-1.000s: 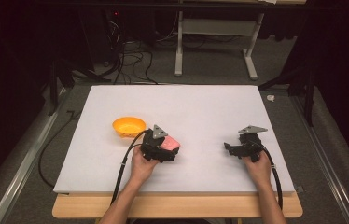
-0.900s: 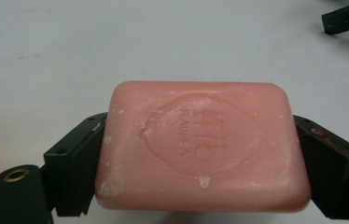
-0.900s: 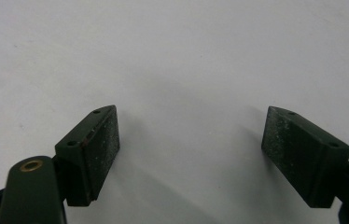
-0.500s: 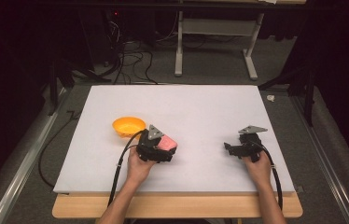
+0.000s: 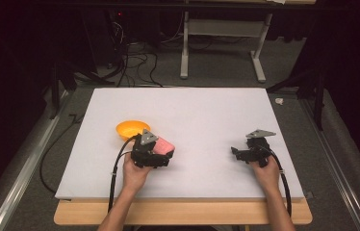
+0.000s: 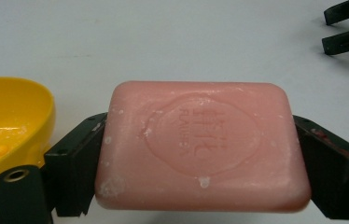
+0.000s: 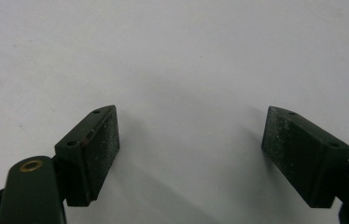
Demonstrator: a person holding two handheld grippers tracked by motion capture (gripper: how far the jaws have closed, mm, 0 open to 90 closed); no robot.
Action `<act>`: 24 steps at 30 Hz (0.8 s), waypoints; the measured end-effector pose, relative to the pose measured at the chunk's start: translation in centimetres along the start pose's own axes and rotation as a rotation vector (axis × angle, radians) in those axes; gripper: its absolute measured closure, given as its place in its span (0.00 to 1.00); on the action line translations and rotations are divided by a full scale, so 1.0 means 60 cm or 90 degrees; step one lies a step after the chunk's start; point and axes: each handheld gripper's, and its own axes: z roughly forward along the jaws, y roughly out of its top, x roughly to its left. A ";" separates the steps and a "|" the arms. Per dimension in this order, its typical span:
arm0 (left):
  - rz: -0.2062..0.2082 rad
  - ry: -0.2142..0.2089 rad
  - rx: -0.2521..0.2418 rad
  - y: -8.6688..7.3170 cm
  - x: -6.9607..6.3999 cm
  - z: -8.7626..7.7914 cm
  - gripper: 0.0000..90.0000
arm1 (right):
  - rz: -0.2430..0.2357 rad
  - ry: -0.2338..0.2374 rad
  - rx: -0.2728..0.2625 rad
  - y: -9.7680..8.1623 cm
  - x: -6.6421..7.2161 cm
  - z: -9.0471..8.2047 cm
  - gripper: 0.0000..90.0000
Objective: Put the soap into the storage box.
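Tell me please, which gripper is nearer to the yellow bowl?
The left. The left gripper, shut on the pink soap, sits just beside the yellow bowl. The right gripper rests open far across the table, with nothing between its jaws.

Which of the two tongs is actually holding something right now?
The left tongs, shut on the pink soap bar beside the yellow bowl; the right tongs are open above bare table.

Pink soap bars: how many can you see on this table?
1. The pink rectangular soap bar is clamped in the left gripper, just right of the yellow plastic bowl. The right gripper holds nothing.
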 end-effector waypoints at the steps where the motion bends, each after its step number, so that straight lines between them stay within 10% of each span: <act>1: -0.001 0.001 -0.003 -0.001 0.001 -0.003 0.15 | 0.000 0.000 0.000 0.000 0.000 0.000 0.22; 24: -0.039 0.037 -0.027 -0.025 0.025 -0.054 0.15 | 0.001 0.001 0.002 0.000 0.000 0.000 0.22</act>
